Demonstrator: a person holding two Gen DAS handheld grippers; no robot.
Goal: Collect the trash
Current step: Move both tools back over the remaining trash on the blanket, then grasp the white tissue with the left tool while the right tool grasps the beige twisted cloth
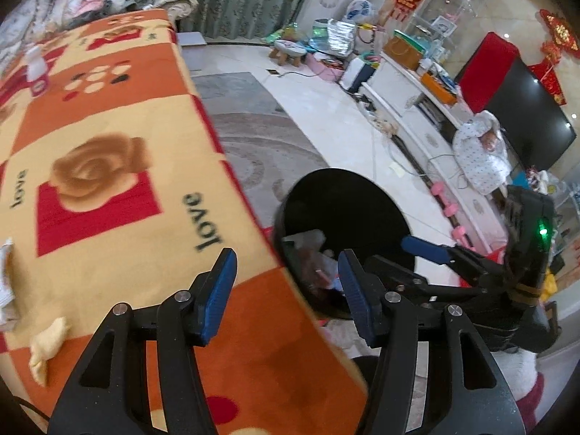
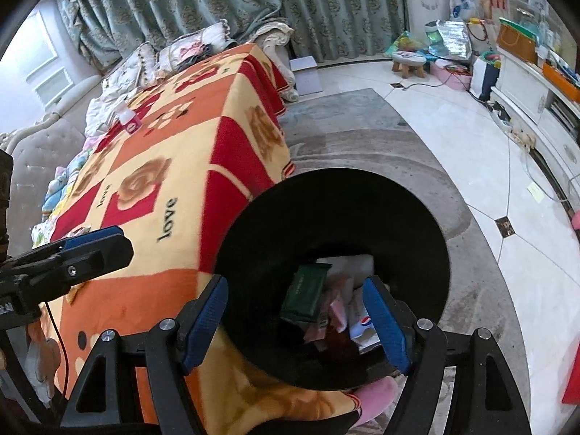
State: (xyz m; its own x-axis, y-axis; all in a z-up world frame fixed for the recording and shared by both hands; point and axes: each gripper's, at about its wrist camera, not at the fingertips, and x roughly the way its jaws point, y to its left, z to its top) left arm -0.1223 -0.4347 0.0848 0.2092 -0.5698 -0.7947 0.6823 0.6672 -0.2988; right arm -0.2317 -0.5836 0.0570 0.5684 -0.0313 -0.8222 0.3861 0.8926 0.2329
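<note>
Trash is seen in two places: already inside the black bin (image 2: 326,217) that stands on the floor against the blanket-covered table (image 1: 108,137), and loose on that blanket. In the bin, a dark green packet (image 2: 306,297), a pink wrapper (image 2: 339,310) and a white wrapper with a blue-and-red logo (image 2: 362,326) can be made out; more may lie beneath, but it cannot be counted. On the blanket, two pieces are counted at the left edge of the left wrist view: a pale crumpled scrap (image 1: 45,344) and a white wrapper (image 1: 7,282), partly cut off by the frame. One small white bottle with a pink label (image 1: 36,69) stands upright at the far end.

The right gripper (image 2: 295,322) is held over the bin mouth, its jaws spread wide with nothing between them. The left gripper (image 1: 286,297) is held over the table edge beside the bin, moderately open and also empty.

The drop is judged done, so the next pick-up is the step in hand. The crumpled scrap is best approached from above with the jaws straddling it, closed only once both pads flank it, so that the blanket is not pinched along with it.
</note>
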